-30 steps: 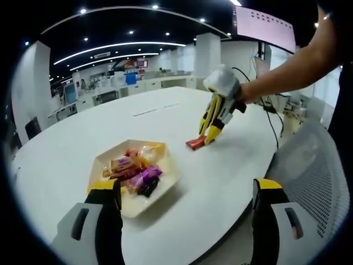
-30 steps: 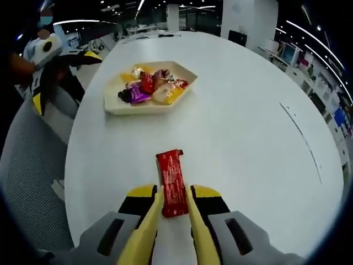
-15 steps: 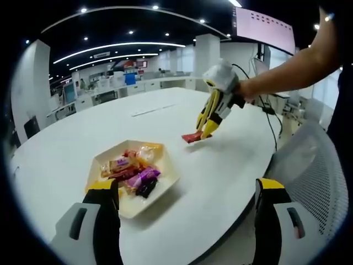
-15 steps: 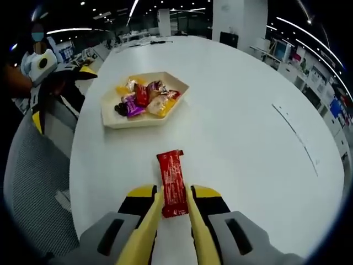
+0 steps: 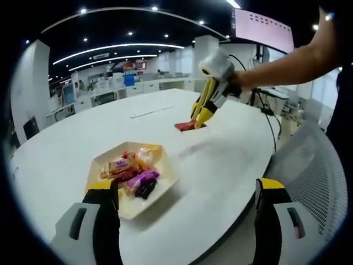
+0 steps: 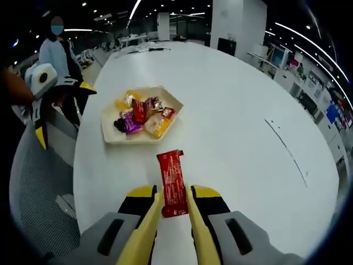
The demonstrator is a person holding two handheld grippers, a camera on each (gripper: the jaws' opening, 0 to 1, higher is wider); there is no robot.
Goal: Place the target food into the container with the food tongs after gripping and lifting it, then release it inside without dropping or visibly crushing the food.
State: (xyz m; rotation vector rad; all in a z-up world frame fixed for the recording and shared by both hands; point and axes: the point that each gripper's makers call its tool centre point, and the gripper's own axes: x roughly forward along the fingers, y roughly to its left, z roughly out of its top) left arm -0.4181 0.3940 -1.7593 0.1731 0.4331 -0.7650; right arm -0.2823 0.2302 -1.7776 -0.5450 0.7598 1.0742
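- A red wrapped snack bar (image 6: 172,183) is being held clamped between the two yellow jaws of the right claw (image 6: 174,207), as seen in the right gripper view; one end is pinched and the rest of the bar is sticking forward past the jaw tips.
- In the left gripper view, the same right claw (image 5: 199,117) is being held up by a person's bare forearm (image 5: 287,63), and the red snack bar (image 5: 185,126) is hanging above the white bench (image 5: 231,160), clear of its surface, with a faint shadow lying on the bench beneath it.
- A pale hexagonal tray (image 5: 168,182) is sitting on the bench near its curved edge, and assorted wrapped sweets (image 5: 132,171) in orange, red, purple and yellow are piled inside it.
- The snack bar is being held well apart from the tray, further in from the bench edge.
- The left claw (image 5: 185,221) is being held with its jaws wide apart and nothing between them, low over the bench edge just beside the tray.
- A grey mesh chair (image 5: 320,176) is standing at the bench edge.
- A person in a pale top (image 6: 58,52) is standing in the background of the right gripper view.
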